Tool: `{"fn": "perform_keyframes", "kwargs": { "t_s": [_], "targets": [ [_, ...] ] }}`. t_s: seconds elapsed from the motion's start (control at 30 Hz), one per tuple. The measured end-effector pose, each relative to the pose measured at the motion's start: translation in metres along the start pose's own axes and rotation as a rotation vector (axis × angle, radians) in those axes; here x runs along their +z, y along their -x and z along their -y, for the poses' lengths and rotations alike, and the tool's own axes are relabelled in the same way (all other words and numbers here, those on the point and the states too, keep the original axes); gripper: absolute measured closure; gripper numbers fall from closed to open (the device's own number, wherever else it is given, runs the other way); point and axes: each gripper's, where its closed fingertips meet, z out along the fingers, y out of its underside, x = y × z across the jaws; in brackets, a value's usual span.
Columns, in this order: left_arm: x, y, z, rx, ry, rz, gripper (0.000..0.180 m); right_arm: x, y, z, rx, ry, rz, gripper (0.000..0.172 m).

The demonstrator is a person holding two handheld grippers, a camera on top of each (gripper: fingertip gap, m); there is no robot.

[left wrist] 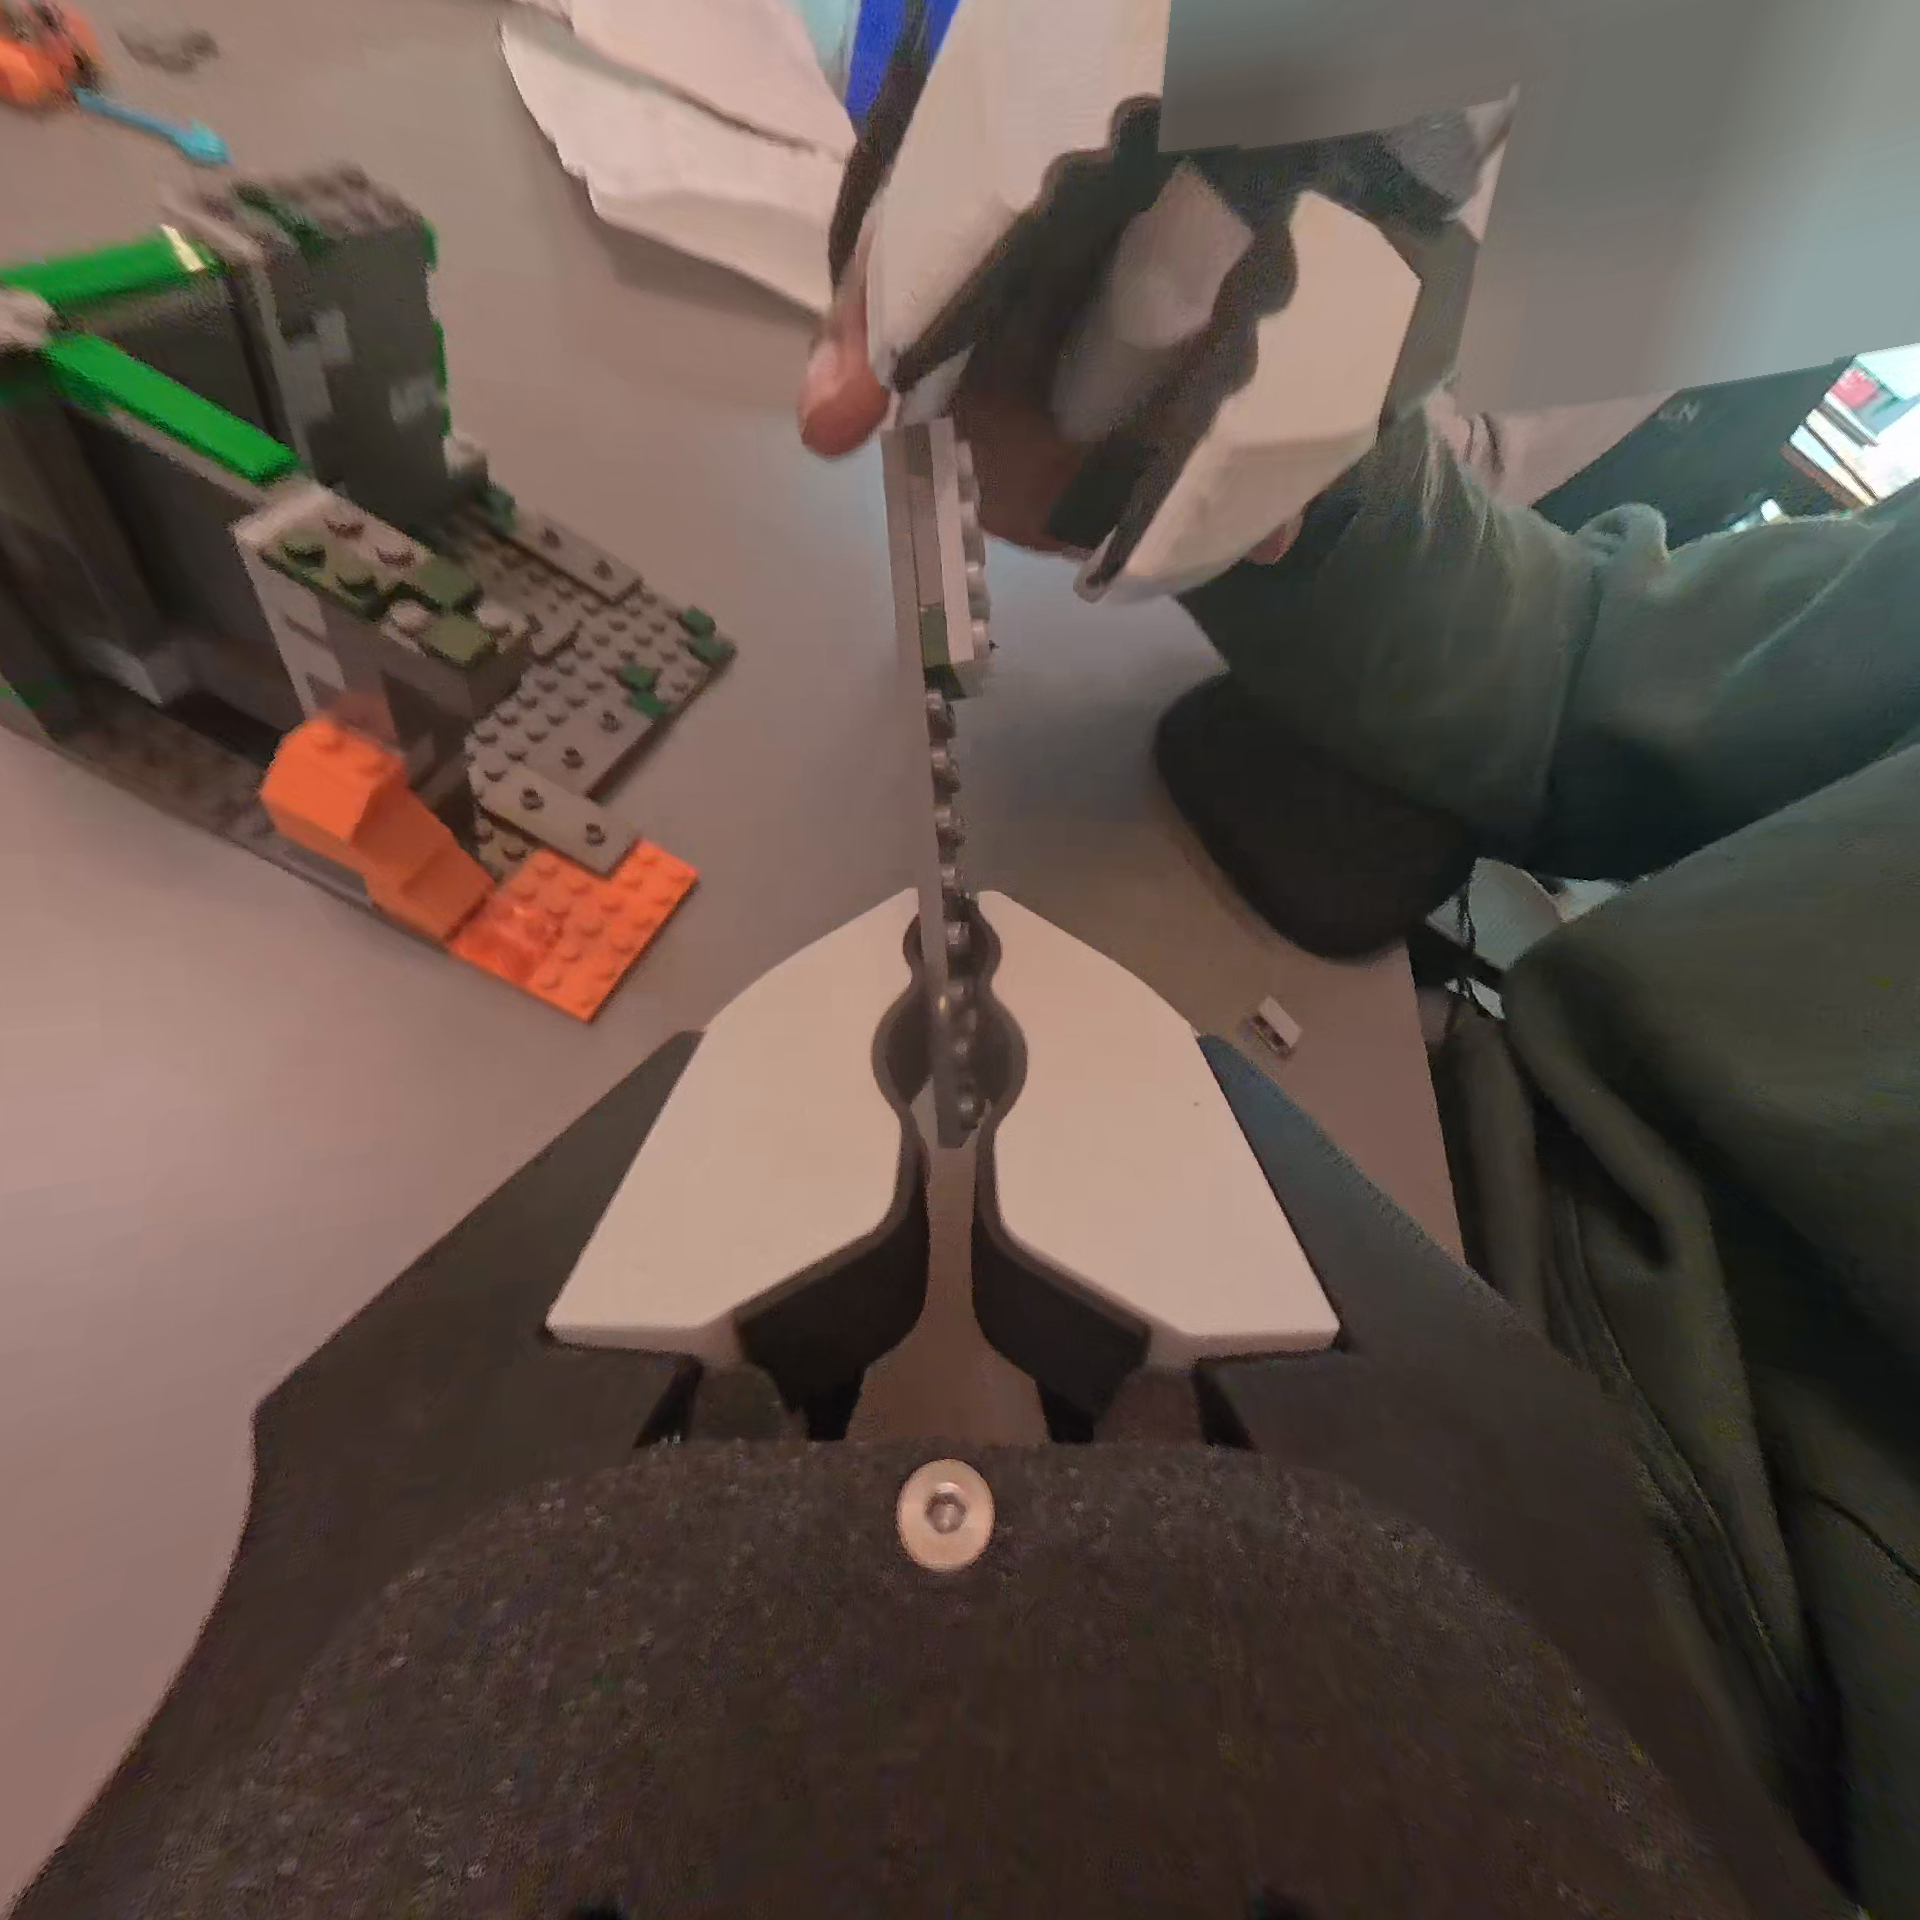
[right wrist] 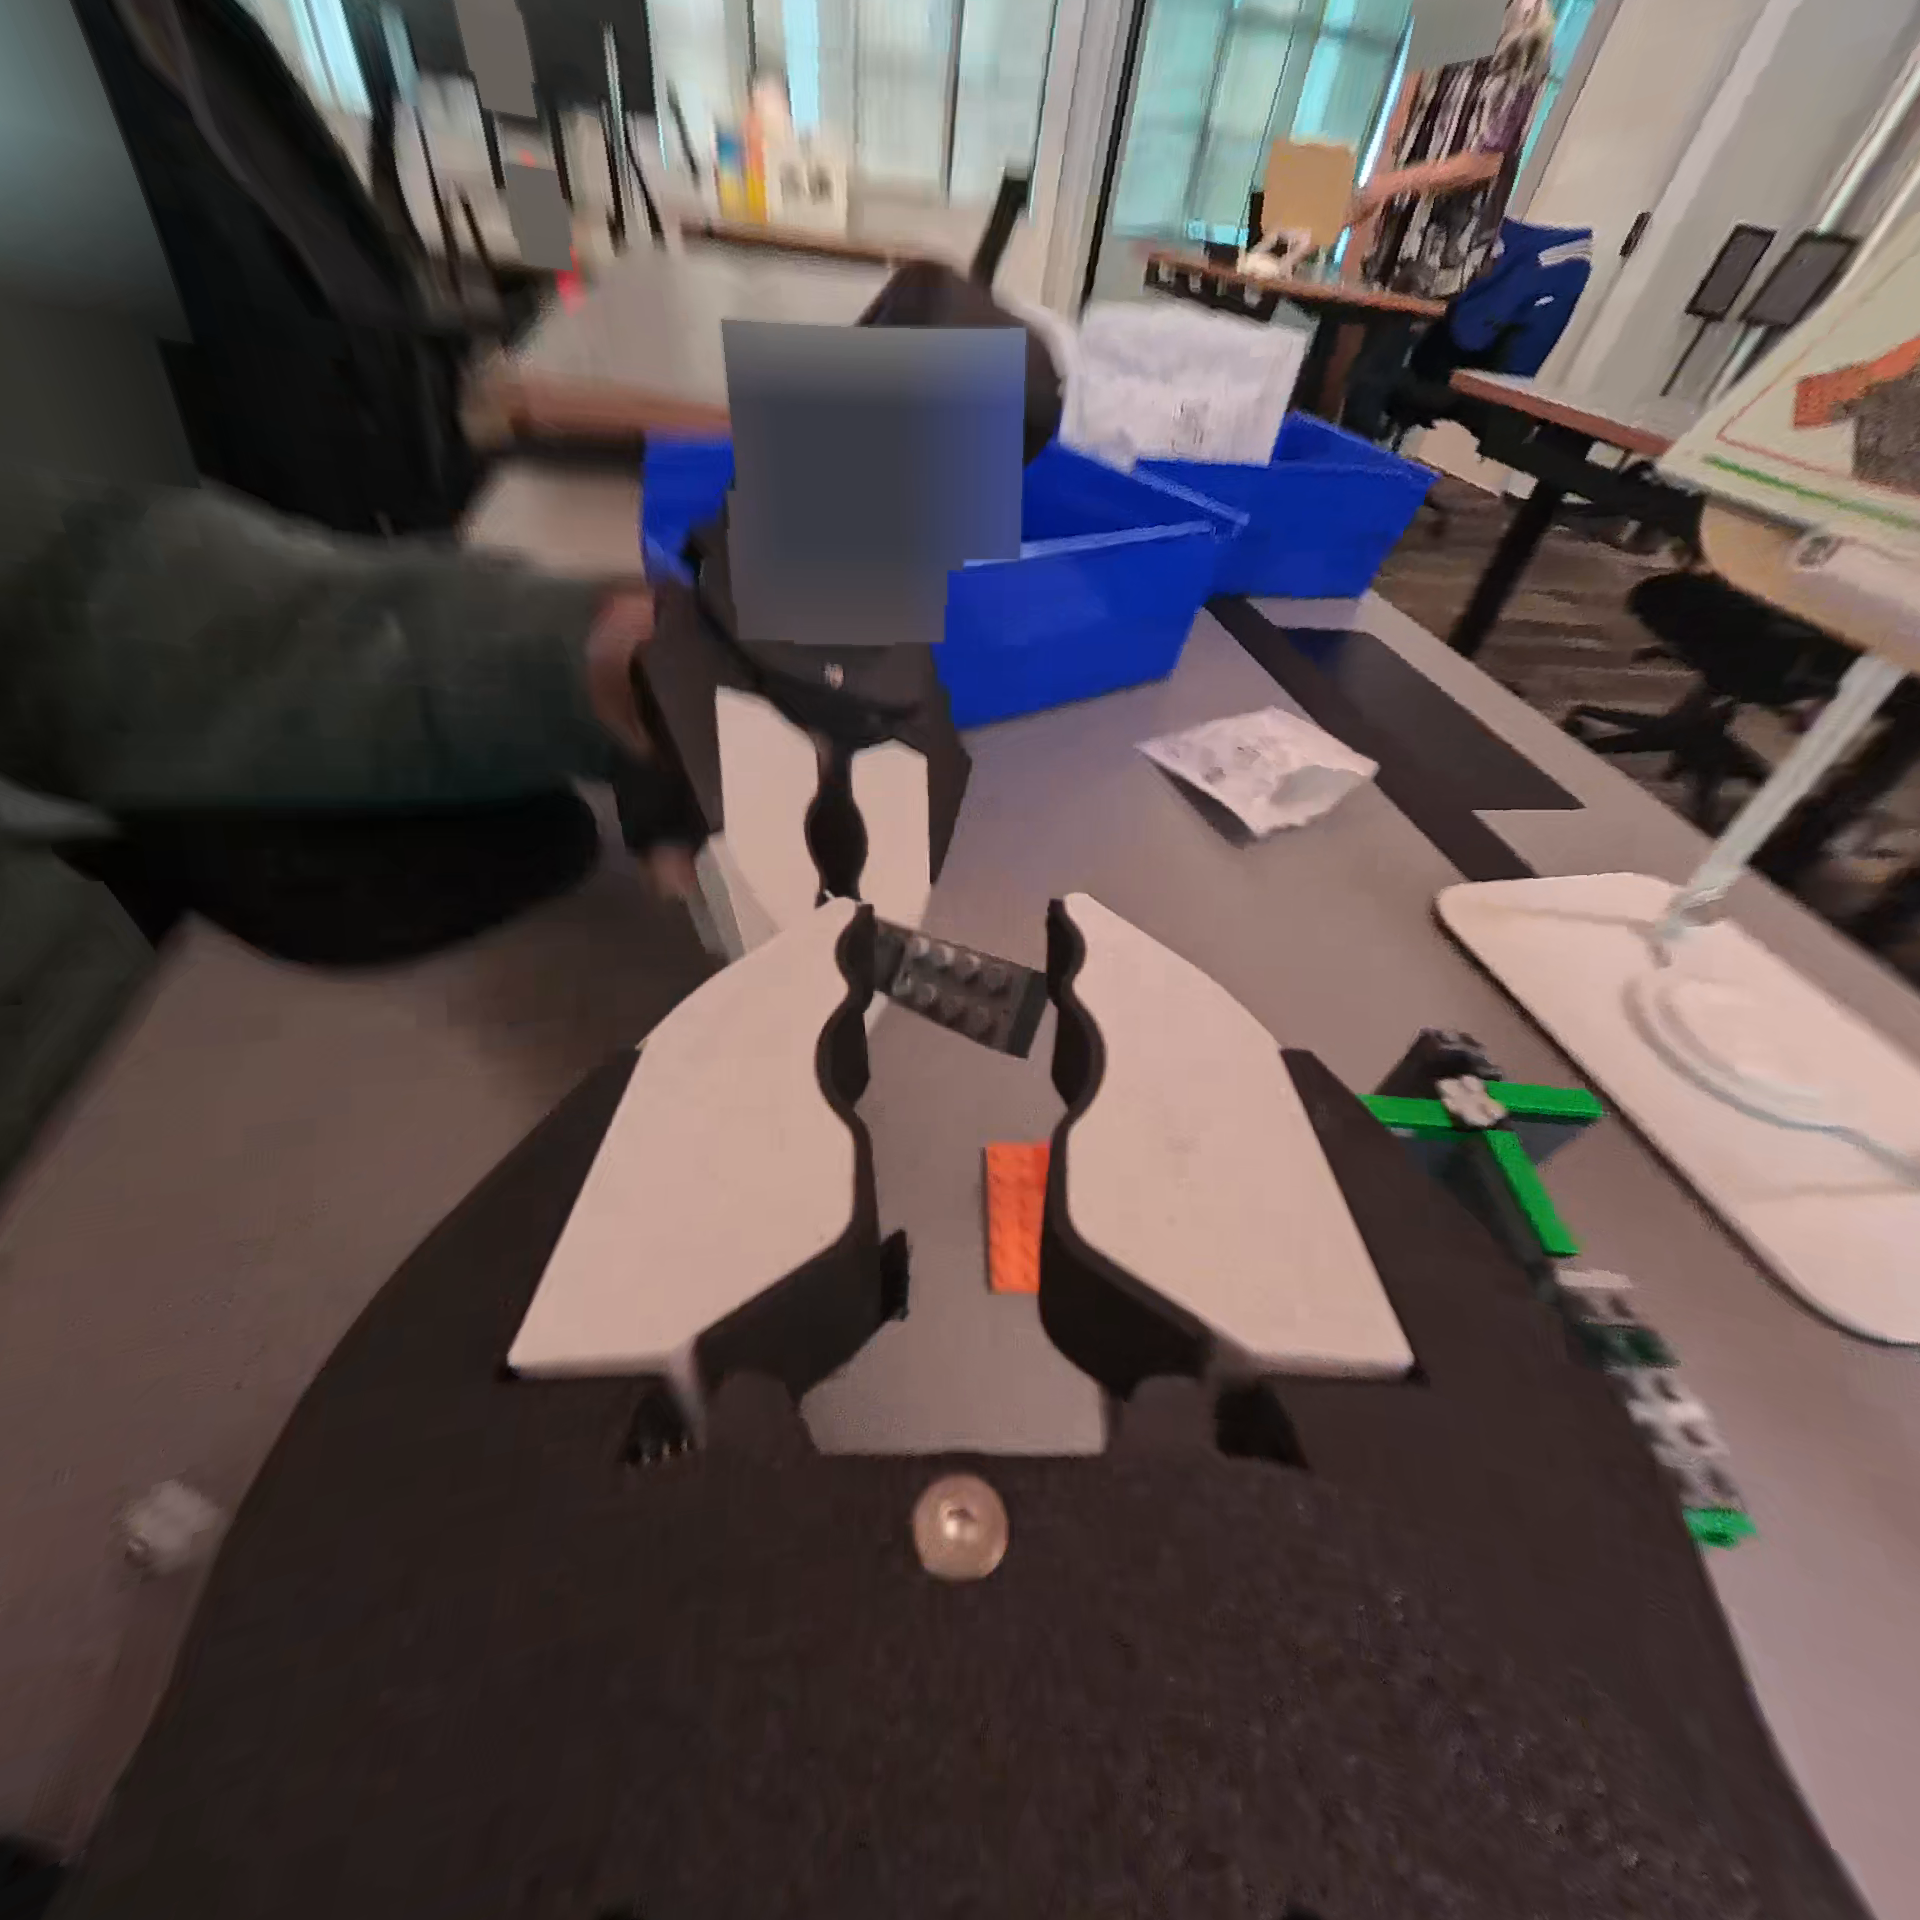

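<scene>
Keep your left gripper (left wrist: 951, 1023) clamped on the grey studded plate (left wrist: 940, 790); square your right gripper (right wrist: 951, 997), jaws wide, around it.

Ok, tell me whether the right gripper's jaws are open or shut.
Open. The right gripper shows a wide gap between its fingers; a dark grey studded plate sits in that gap, table visible below.

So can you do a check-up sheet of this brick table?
Surface: grey table, bare in the middle.
Job's things: long grey studded plate; brick build with orange and green parts.
Clutter: orange plate, green pieces, plastic bag, blue bins, white lamp base.
Grippers: left gripper shut on the plate's near end; right gripper spread open, plate's other end between its fingers.
Cables: nothing seen.
Surroundings: office desks, windows.
</scene>
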Motion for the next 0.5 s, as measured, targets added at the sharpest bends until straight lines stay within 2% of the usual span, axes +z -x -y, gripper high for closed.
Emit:
{"fn": "perform_keyframes", "kwargs": {
  "t_s": [0.13, 0.3, 0.47, 0.5],
  "targets": [
    [0.002, 0.002, -0.016, -0.033, 0.093, -0.022, 0.178, 0.010, 0.016, -0.031, -0.273, 0.236, -0.008, 0.138],
    [0.007, 0.006, -0.031, -0.049, 0.177, -0.005, 0.178, 0.020, 0.022, -0.056, -0.521, 0.405, -0.047, 0.145],
    [0.006, 0.010, -0.037, -0.062, 0.198, 0.005, 0.178, 0.023, 0.021, -0.061, -0.661, 0.440, -0.088, 0.161],
    [0.005, 0.011, -0.033, -0.068, 0.177, 0.008, 0.178, 0.023, 0.021, -0.060, -0.654, 0.436, -0.087, 0.172]
  ]
}}
